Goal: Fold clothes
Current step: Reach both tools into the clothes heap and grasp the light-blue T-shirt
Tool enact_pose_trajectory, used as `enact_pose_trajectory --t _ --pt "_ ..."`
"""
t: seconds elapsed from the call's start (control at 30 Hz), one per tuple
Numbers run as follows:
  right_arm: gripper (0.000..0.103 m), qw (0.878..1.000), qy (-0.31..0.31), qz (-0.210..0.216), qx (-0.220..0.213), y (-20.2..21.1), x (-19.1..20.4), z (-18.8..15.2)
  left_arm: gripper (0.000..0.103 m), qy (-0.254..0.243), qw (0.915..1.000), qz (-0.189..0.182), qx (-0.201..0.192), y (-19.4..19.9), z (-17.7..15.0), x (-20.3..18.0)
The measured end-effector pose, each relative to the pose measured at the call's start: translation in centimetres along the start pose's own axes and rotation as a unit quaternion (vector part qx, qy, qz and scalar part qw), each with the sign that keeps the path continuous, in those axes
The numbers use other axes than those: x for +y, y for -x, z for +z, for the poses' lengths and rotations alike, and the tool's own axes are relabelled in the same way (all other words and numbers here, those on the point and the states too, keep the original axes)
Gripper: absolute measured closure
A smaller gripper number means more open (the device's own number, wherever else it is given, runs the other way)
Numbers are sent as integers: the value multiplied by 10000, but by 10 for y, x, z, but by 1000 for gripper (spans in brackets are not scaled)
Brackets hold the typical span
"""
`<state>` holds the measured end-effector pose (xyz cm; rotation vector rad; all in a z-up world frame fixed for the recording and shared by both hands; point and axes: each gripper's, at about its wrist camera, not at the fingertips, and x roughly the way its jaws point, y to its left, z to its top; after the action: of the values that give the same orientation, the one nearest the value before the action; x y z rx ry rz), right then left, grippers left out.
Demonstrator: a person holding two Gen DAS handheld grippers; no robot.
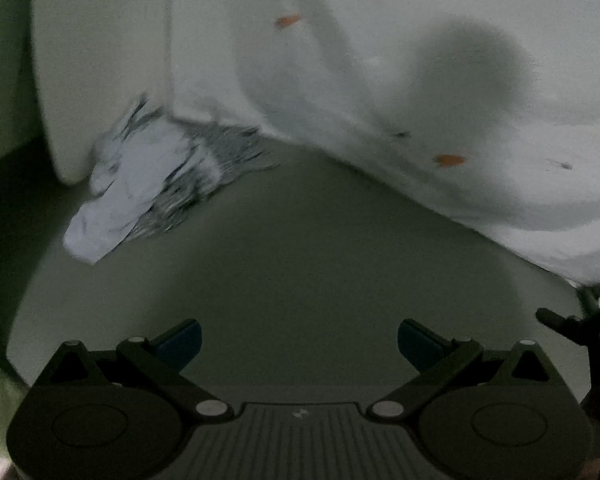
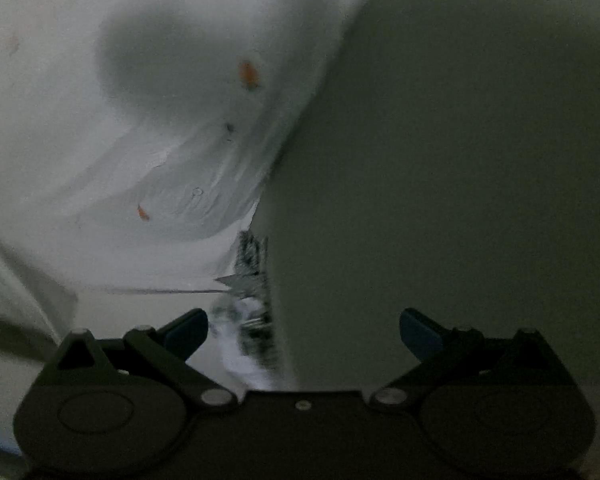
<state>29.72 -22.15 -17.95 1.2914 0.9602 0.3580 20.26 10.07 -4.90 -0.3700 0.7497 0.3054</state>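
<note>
A white garment with small orange marks (image 1: 380, 92) lies bunched across the top and right of the left wrist view, its lower edge resting on a pale grey surface (image 1: 292, 256). My left gripper (image 1: 299, 344) stands open over that bare surface, short of the cloth, with nothing between its fingers. The right wrist view shows the same white garment (image 2: 160, 140) filling the left half, blurred. My right gripper (image 2: 303, 332) is open too, empty, with a grey-and-white patterned cloth (image 2: 250, 280) just ahead of its left finger.
A light blue and grey patterned cloth (image 1: 140, 184) lies crumpled at the left, against a pale upright panel (image 1: 96, 60). A broad pale panel (image 2: 460, 180) fills the right half of the right wrist view. Part of the other gripper (image 1: 588, 332) shows at the right edge.
</note>
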Motion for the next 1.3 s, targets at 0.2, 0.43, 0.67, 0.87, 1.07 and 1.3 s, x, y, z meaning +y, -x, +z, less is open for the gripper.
enact_pose_trajectory --t 0.2,0.43,0.67,0.87,1.07,1.3 --pt "0 9900 -1403 11 139 -58 -22 -9 1 551 9984 85 72 -49 41 57" --pt "0 9894 -1439 -121 -141 -111 3 -1 14 933 9952 258 -137 -128 114 137" --pt "0 9852 -1583 -617 -241 -182 22 14 15 1141 9905 601 -468 -208 172 215" --pt "0 9858 -1420 -875 -172 -231 32 19 14 -78 9955 906 -276 -261 189 214" --pt "0 9814 -1761 -769 -44 -240 28 7 91 256 9973 519 -461 -253 194 209" --pt "0 9829 -1751 -564 -67 -195 23 12 97 -255 9881 -619 -1388 -169 212 139"
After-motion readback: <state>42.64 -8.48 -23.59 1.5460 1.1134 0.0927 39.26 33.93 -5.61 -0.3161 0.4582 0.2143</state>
